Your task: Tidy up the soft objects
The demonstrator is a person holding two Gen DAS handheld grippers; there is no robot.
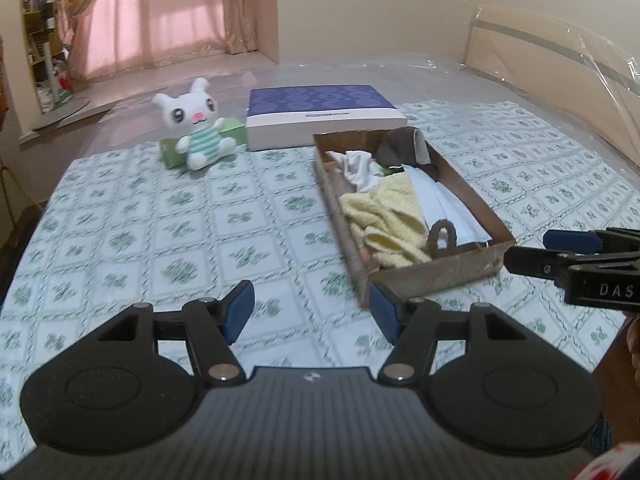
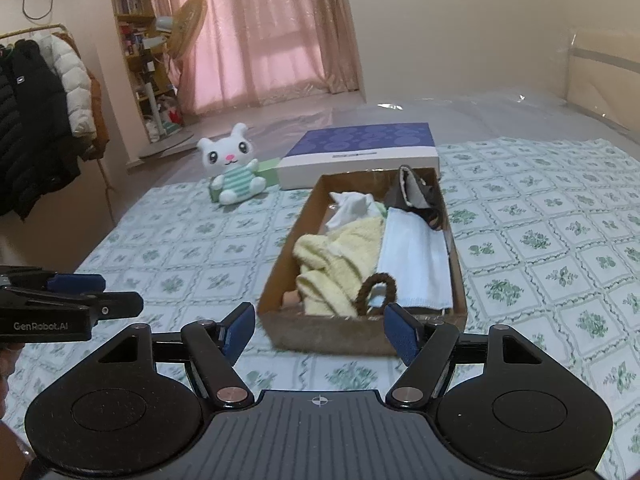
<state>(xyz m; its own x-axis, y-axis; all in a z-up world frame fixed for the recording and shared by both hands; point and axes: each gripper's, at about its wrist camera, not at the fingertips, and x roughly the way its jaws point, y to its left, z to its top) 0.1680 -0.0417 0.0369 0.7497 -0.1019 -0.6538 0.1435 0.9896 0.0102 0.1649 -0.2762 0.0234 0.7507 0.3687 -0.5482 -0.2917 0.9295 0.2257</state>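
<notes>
Left gripper (image 1: 311, 312): black jaws with blue textured pads are seen spread wide and empty, over the patterned cloth just short of the box's near corner. "GenRobot.AI" is read on its side in the right wrist view.
Right gripper (image 2: 320, 330): jaws parted, nothing clamped; the box's near wall is framed between the pads, apparently without contact. "DAS" is read on its body in the left wrist view, the rest cut off.
Cardboard box (image 2: 362, 336): shallow, brown, open-topped, with a scuffed near wall; it is set on the cloth.
Yellow towel (image 2: 340, 268): fluffy terry, crumpled, in the box's near left part.
White mask (image 2: 416, 260): flat, pleated fabric, laid along the right side.
Brown loop (image 2: 378, 292): fuzzy, ring-shaped, upright at the near wall.
White cloth (image 2: 352, 206): thin, bunched, behind the towel.
Dark pouch (image 2: 416, 192): brown with a pale lining, at the far right corner; its exact kind cannot be told.
Plush rabbit (image 2: 236, 170): white, soft, in a green-striped shirt, seated outside the box, leaning on a green carton (image 2: 270, 172).
Flat box (image 2: 362, 152): rigid, purple circle-patterned lid over white sides; label unreadable.
Bedcover (image 2: 540, 248): white weave with a green floral grid.
</notes>
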